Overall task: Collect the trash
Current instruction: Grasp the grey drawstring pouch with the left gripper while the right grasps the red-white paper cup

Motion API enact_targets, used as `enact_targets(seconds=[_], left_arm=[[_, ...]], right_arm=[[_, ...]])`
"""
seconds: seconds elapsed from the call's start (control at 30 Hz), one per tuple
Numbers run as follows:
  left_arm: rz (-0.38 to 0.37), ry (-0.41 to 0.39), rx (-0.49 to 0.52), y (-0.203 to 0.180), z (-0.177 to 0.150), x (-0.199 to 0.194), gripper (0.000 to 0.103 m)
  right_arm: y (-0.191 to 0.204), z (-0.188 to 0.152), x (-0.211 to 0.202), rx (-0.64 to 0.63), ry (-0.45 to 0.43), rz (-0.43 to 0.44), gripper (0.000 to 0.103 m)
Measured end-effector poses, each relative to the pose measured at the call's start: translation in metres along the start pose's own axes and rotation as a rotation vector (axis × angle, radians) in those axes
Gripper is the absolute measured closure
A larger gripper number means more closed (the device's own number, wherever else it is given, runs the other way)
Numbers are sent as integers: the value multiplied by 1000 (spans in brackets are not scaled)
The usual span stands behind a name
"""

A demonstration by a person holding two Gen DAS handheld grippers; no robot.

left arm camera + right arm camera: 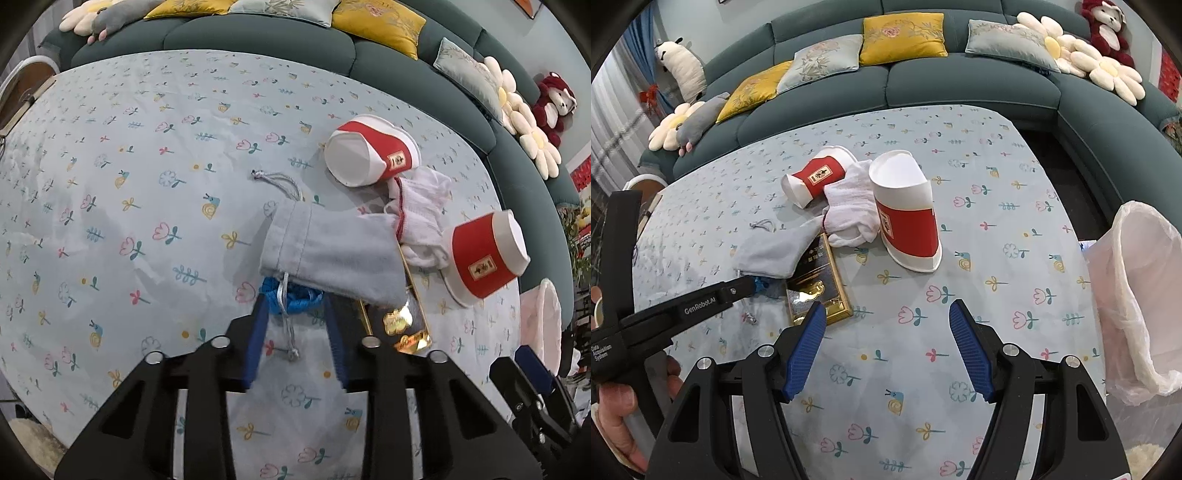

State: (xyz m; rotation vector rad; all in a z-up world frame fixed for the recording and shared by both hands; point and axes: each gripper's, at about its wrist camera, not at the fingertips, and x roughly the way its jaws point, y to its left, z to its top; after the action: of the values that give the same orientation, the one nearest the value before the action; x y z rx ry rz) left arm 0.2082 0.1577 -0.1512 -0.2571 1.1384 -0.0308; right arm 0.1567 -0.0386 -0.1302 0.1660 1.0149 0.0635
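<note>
A: Left view is showing the left hand-held gripper [295,301] closing its tips on a crumpled blue wrapper [293,297], with a grey pouch [328,251] lying just beyond and the pouch cord hanging between the fingers. I am reading that as a grip on the wrapper.

B: Right view is hiding most of that wrapper behind the left tool's arm. It is giving writing instead: "GenRobot.AI" on that arm and "Data Acquisition System" lower down. A person's hand [617,417] is holding it.

A: And the right hand-held gripper [888,310]?

B: Standing released, nothing between its blue pads, over bare surface [960,314].

A: Remaining trash?

B: Two red-and-white cups [908,221] are lying tipped, each with a gold label too small to read; a white cloth [849,210] is sitting between them, touching both. A gold-framed packet [816,284] is lying partly under the pouch.

A: Containers?

B: A pale plastic bag [1137,295] is standing open at the surface's right edge. Its contents are not showing in either view.
</note>
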Motion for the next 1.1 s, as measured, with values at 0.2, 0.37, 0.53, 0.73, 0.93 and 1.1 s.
enact_targets(seconds=[0.2, 0.37, 0.53, 0.73, 0.93, 1.1], left_arm=[[-2, 9, 28, -2, 4, 7, 92], [-8, -12, 39, -5, 3, -3, 100], [-48, -56, 26, -8, 2, -27, 101], [-81, -86, 35, -17, 4, -47, 101], [-89, -99, 35, -25, 9, -53, 101], [-94, -108, 55, -33, 13, -60, 101]], right_arm=[[-4, 3, 4, 14, 2, 3, 37], [-7, 9, 1, 10, -15, 0, 37], [-14, 23, -2, 25, -45, -5, 37], [-17, 47, 7, 24, -57, 7, 37], [-5, 65, 24, -26, -47, -4, 37], [2, 67, 35, -53, -24, 17, 57]])
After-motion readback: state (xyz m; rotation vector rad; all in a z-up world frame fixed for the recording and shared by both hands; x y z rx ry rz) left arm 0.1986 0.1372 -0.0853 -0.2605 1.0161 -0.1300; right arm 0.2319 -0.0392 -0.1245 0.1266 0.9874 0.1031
